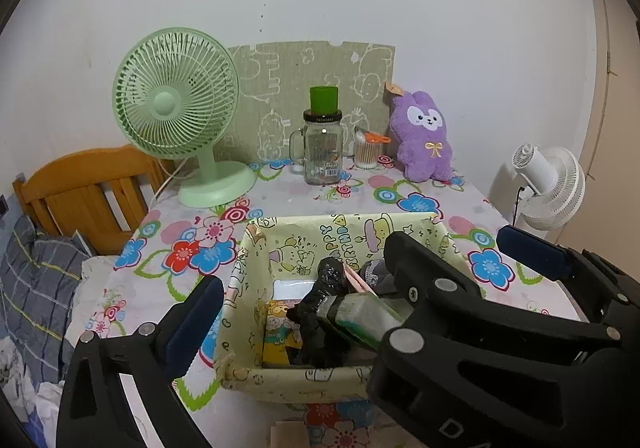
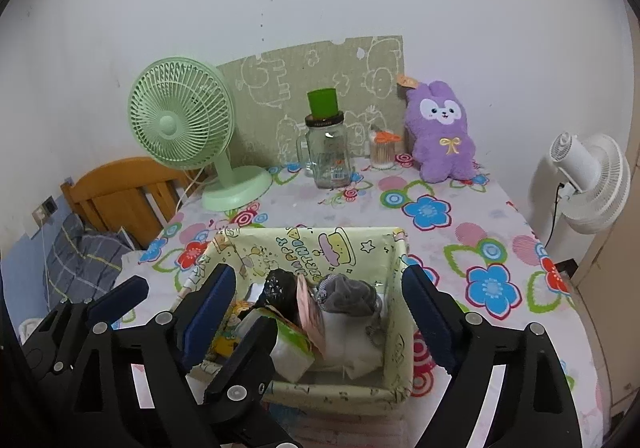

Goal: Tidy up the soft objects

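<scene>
White cloth [image 2: 352, 348] beneath grey sock [image 2: 348, 298]

Green fan [image 1: 176, 95], glass jar [image 1: 322, 151], white fan [image 2: 588, 183], wooden headboard [image 1: 80, 191]

A fabric storage box [image 2: 400, 328] is sitting at the near middle of a table [image 2: 460, 248], holding a rolled bag [image 2: 280, 288], a sock bundle [image 2: 348, 294] to its right and a tissue pack [image 2: 294, 344] in front, all touching one another. Behind the box, along the wall, a desk fan [image 2: 180, 115] is standing at the left, a glass jar [image 2: 328, 151] with a cup [image 2: 322, 101] on its lid in the middle, a cotton-swab container [image 2: 382, 153] just right of it, and a plush rabbit [image 2: 442, 131] at the right, leaning against a printed board [image 2: 280, 87]. A standing fan [image 2: 588, 183] is rising beyond the table's right edge; a wooden headboard [image 2: 120, 191] and bedding [image 2: 80, 268] are lying off its left edge.
</scene>
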### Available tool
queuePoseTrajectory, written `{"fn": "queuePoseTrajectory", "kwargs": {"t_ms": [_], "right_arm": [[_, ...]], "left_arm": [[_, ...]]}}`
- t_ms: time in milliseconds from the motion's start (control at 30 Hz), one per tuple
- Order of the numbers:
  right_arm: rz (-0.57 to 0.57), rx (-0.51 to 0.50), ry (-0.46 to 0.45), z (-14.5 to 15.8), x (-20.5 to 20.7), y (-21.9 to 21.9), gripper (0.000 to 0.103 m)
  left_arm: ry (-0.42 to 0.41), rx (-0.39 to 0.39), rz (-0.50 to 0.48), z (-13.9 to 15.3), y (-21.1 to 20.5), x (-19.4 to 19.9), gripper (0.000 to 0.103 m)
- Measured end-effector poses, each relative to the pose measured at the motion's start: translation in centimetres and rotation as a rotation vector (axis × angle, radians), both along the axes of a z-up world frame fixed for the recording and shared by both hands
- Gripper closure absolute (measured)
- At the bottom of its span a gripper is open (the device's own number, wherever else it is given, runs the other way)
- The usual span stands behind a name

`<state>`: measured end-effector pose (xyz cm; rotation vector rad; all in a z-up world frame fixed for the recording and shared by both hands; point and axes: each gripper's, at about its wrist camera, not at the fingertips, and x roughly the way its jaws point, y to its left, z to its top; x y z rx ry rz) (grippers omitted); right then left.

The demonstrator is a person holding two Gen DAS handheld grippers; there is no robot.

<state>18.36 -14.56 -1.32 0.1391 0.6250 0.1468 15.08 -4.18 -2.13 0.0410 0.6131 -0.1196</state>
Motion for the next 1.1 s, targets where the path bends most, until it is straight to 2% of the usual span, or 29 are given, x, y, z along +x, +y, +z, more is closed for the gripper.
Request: {"fn": "queuePoseTrajectory", "kwargs": {"t_ms": [333,1100], "right_arm": [[-0.011,-0.001,-0.033,1.2,-2.9,-0.5,0.006],[-0.010,-0.034,-0.070,1.5,-9.4,-0.5,0.002]], "left_arm": [[-0.020,-0.014,-0.018,0.9,-0.3,-2.7,0.000],[-0.044,-0.021,-0.055,0.5,-0.6,-8.4,0.000]]}}
